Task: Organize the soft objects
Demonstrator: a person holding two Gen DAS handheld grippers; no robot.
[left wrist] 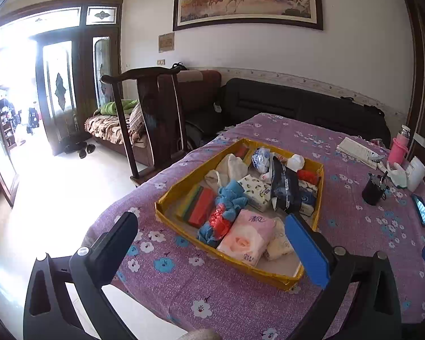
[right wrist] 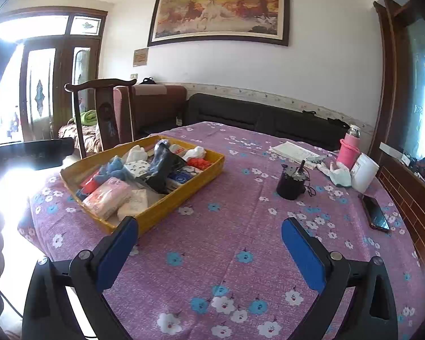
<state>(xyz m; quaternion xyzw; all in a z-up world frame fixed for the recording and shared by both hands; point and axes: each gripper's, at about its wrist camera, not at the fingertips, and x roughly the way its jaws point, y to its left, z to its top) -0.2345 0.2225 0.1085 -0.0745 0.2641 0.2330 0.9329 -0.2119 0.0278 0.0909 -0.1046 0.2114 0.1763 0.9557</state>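
A yellow tray [left wrist: 167, 195] [right wrist: 212, 167] stands on the purple flowered tablecloth. It holds soft things: a pink tissue pack [left wrist: 245, 236] [right wrist: 107, 195], a blue cloth [left wrist: 231, 198], red and green sponges [left wrist: 198, 204], white socks [left wrist: 229, 167], a dark plastic bag [left wrist: 283, 187] [right wrist: 163, 167] and several more tissue packs. My left gripper [left wrist: 212, 243] is open and empty, held above the tray's near edge. My right gripper [right wrist: 209, 252] is open and empty over bare cloth to the right of the tray.
On the right of the table are a black cup [right wrist: 290, 184], a phone [right wrist: 375, 212], a pink bottle [right wrist: 348, 147], a white container [right wrist: 364, 172], a white glove [right wrist: 338, 174] and papers [right wrist: 294, 151]. A wooden chair [left wrist: 144, 119] stands at the far left edge.
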